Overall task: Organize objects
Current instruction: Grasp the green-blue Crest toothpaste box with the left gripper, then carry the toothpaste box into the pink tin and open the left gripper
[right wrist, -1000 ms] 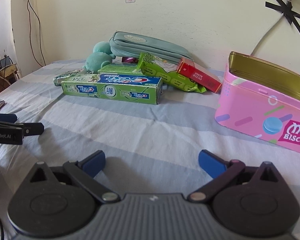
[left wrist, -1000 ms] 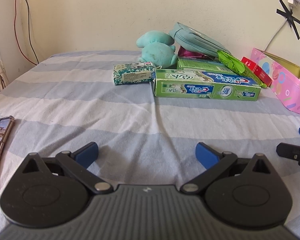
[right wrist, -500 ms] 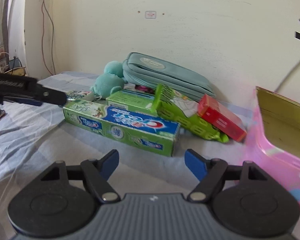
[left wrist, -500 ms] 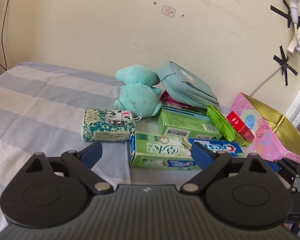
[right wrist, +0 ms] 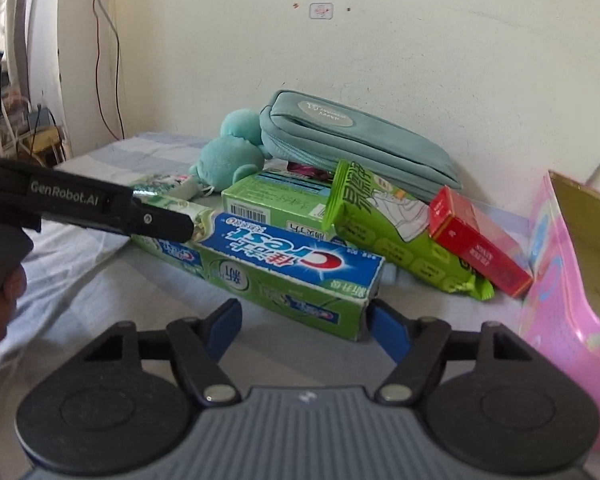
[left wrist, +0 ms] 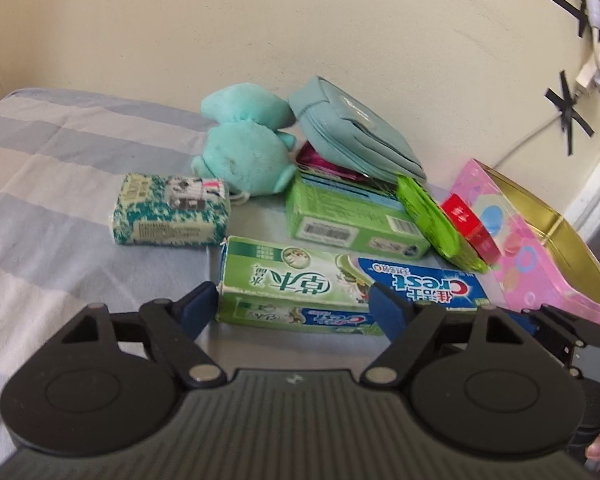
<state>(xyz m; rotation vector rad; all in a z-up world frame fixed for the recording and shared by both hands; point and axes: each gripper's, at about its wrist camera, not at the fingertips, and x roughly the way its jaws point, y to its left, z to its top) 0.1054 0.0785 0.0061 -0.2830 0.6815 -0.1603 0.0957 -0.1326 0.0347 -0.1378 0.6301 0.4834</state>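
The toothpaste box (left wrist: 340,284) is lying just ahead between my spread left gripper (left wrist: 296,306) and spread right gripper (right wrist: 304,322).

Cream wall (left wrist: 220,40) behind striped bedsheet (left wrist: 40,184); daylight.

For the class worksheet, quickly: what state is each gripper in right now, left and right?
Left gripper: open, holding nothing, at the toothpaste box.
Right gripper: open, holding nothing, at the other end of that box.
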